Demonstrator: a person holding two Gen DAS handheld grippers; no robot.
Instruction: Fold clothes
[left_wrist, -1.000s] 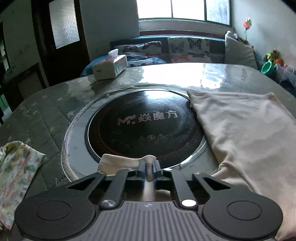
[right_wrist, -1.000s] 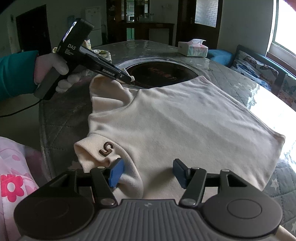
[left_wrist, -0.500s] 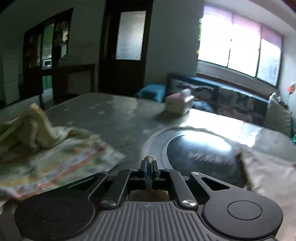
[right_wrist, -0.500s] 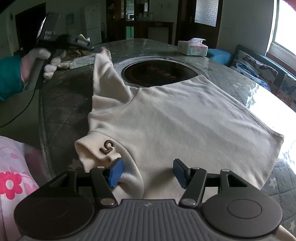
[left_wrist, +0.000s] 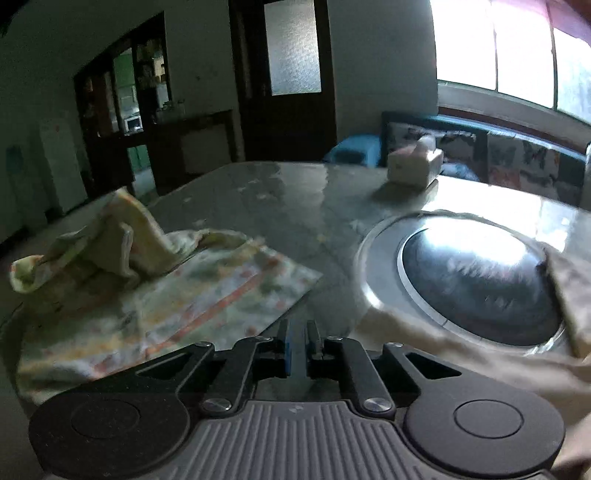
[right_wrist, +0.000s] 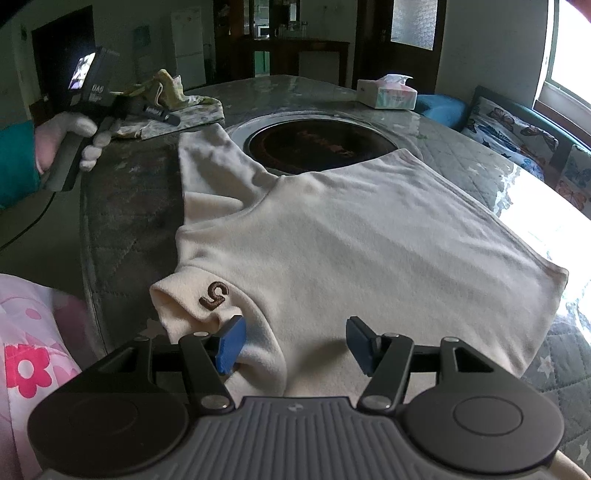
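My cream turtleneck sweater (right_wrist: 369, 236) lies spread flat on the bench (right_wrist: 125, 206), its collar with a brown "5" patch (right_wrist: 213, 294) nearest my right tongs (right_wrist: 293, 345), its sleeve (right_wrist: 214, 162) stretched out flat toward the round hotplate (right_wrist: 319, 146). My right tongs are released, blue pads wide apart, the left pad touching the collar. My left tongs (left_wrist: 297, 341) are clenched with nothing between them, held off the sweater just over the bench. A floral garment (left_wrist: 147, 291) is crumpled beyond them, a tissue box (right_wrist: 386, 94) on the far edge.
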